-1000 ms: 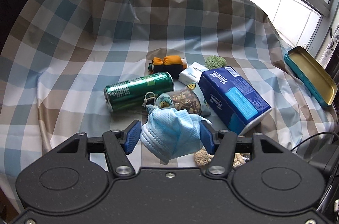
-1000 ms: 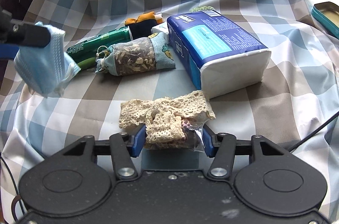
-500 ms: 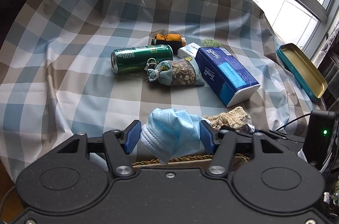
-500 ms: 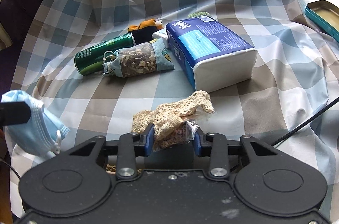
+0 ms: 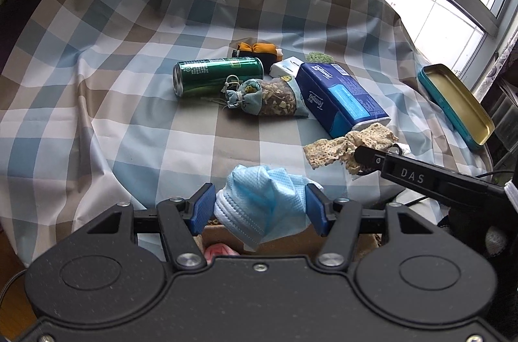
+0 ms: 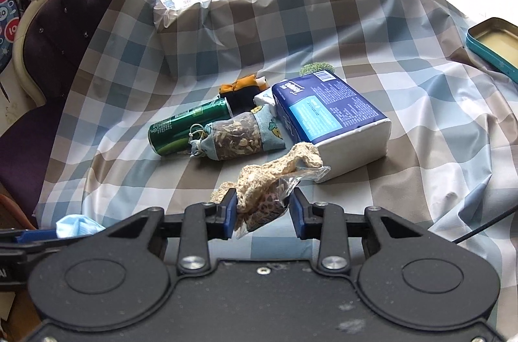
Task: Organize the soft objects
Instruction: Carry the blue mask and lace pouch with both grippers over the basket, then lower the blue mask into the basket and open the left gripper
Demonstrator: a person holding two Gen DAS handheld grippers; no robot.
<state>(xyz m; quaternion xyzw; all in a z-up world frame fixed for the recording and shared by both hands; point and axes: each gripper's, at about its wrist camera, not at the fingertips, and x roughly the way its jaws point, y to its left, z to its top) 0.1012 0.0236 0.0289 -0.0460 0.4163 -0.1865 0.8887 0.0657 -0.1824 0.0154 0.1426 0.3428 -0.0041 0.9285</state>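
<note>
checked cloth (image 5: pixel 136 128) in blue, tan and white is covering the whole work surface and is rising in folds toward the bright window behind. most things are lying bunched in the middle: a green can (image 5: pixel 217 75) on its side, a drawstring sachet (image 5: pixel 268 97) touching it in front, an orange and black pouch (image 5: pixel 259 50) behind the can, and a blue tissue pack (image 5: pixel 340 97) just to the right. a teal tin tray (image 5: pixel 453 105) is sitting tilted at the cloth's right edge, well apart from the cluster. wide bare cloth is stretching to the left and across the near side.

the left gripper (image 5: pixel 260 207) is squeezing a crumpled blue face mask (image 5: pixel 262 203) between its blue pads, above the near edge of the cloth. the right gripper (image 6: pixel 263 209) is clamping a lace-covered packet (image 6: pixel 268 190), with the lace trailing up and off the cloth, just in front of the tissue pack's white end. a purple chair (image 6: pixel 55 50) is standing beyond the left edge.
</note>
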